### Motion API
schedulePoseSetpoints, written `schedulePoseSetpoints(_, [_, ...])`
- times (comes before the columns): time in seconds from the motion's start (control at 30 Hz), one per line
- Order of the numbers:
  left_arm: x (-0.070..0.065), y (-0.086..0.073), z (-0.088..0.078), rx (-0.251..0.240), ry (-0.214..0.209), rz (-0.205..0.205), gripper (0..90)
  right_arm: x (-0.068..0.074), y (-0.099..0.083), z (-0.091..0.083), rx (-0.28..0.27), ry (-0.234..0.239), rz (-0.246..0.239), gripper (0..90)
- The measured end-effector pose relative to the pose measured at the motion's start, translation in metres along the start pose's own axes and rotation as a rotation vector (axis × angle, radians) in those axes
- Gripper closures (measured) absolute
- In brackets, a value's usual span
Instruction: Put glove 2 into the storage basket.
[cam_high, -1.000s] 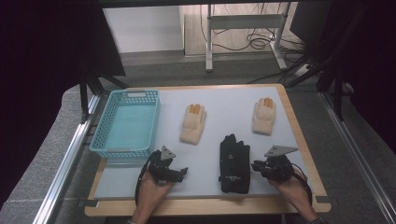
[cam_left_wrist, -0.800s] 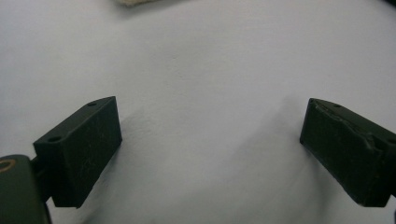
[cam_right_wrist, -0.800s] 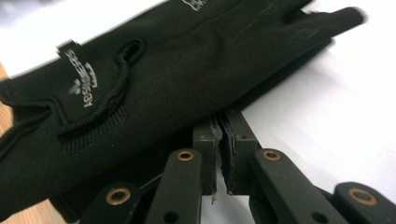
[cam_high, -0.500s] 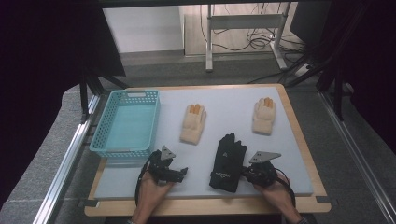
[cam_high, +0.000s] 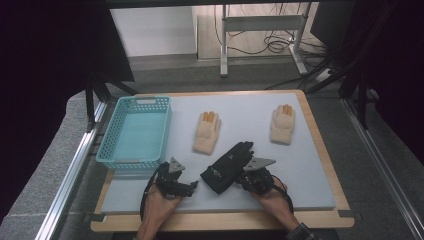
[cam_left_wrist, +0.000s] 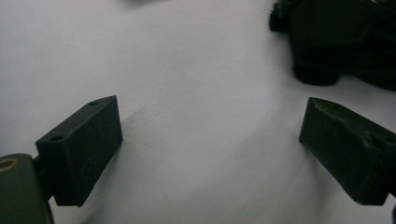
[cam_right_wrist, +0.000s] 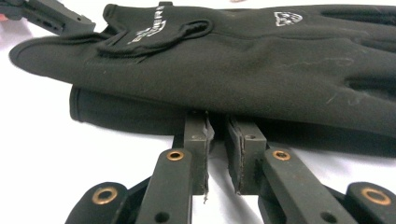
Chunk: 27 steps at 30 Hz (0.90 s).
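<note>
The right gripper (cam_high: 248, 176) sits low and right of centre in the high view, its tips against the edge of the black glove (cam_high: 227, 167). In the right gripper view its jaws stand close together with a thin slit between them, their tips tucked under the black glove's (cam_right_wrist: 243, 70) lower edge; they have just been opening a little, and whether the pads pinch any cloth is hidden. The black glove lies slanted on the grey mat (cam_high: 310, 165), near the bottom centre of the high view. The left gripper (cam_high: 190, 186) rests just left of it with jaws spread wide over bare mat (cam_left_wrist: 196, 93). Higher up lie two cream gloves (cam_high: 207, 132) (cam_high: 283, 124), well apart, and a teal basket (cam_high: 116, 155) stands at the left.
</note>
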<state>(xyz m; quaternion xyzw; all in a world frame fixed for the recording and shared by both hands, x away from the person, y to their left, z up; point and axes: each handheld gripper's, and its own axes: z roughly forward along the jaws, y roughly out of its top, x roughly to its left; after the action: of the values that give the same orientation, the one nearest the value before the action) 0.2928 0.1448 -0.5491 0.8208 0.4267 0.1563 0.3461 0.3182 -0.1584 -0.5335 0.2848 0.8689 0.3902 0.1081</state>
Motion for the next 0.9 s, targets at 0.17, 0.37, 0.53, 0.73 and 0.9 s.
schedulePoseSetpoints(0.17, [0.0,0.0,0.0,0.0,-0.003,-0.002,6.7,0.0,-0.002,-0.005,0.007,0.008,-0.006,70.3])
schedulePoseSetpoints(0.37, [0.001,0.0,0.001,-0.003,-0.006,-0.006,6.5,-0.013,-0.01,-0.026,-0.01,-0.038,0.01,62.7])
schedulePoseSetpoints(0.53, [0.001,-0.001,0.001,-0.006,-0.006,-0.005,6.5,-0.047,-0.023,-0.055,-0.047,-0.151,0.078,46.7])
schedulePoseSetpoints(0.73, [0.001,-0.001,0.001,-0.005,-0.006,-0.005,6.3,-0.074,-0.039,-0.068,-0.034,-0.225,0.136,28.7])
schedulePoseSetpoints(0.9, [0.001,-0.001,0.001,-0.004,-0.008,-0.007,6.3,-0.088,-0.049,-0.069,-0.028,-0.279,0.165,21.1])
